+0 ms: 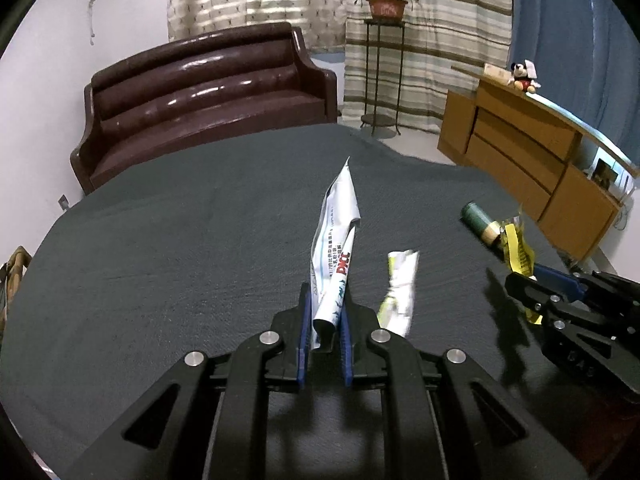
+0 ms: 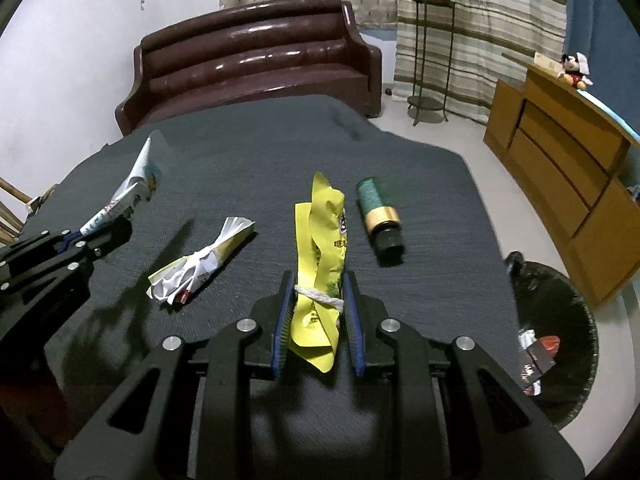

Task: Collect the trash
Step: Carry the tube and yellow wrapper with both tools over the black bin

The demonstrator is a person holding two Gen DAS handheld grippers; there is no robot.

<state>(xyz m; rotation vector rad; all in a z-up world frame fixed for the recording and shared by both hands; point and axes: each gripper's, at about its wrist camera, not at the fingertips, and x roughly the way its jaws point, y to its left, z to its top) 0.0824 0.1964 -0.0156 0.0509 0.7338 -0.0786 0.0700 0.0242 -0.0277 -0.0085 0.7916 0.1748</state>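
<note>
Dark grey cloth (image 2: pixel 248 160) covers the table we work over, with a brown leather sofa (image 2: pixel 256 60) behind it, striped curtains (image 1: pixel 432 40), a potted plant (image 1: pixel 386 0) on a metal stand, and a wooden cabinet (image 2: pixel 568 168) bearing a Mickey Mouse toy (image 2: pixel 574 68).

Our left gripper (image 1: pixel 325 320) is clamped on a white printed wrapper (image 1: pixel 338 240), which stands up from between the blue pads, clear of the cloth. Our right gripper (image 2: pixel 320 312) is closed around a crumpled yellow wrapper (image 2: pixel 320 240) bound with a white string (image 2: pixel 320 296).

Between the two grippers a twisted white-and-green wrapper (image 2: pixel 200 264) lies on the cloth. Just right of the yellow wrapper rests a green bottle (image 2: pixel 378 216) on its side, with a gold band and a black cap. At the right edge, below the table, a bin lined with a black bag (image 2: pixel 560 304) holds a few scraps.
</note>
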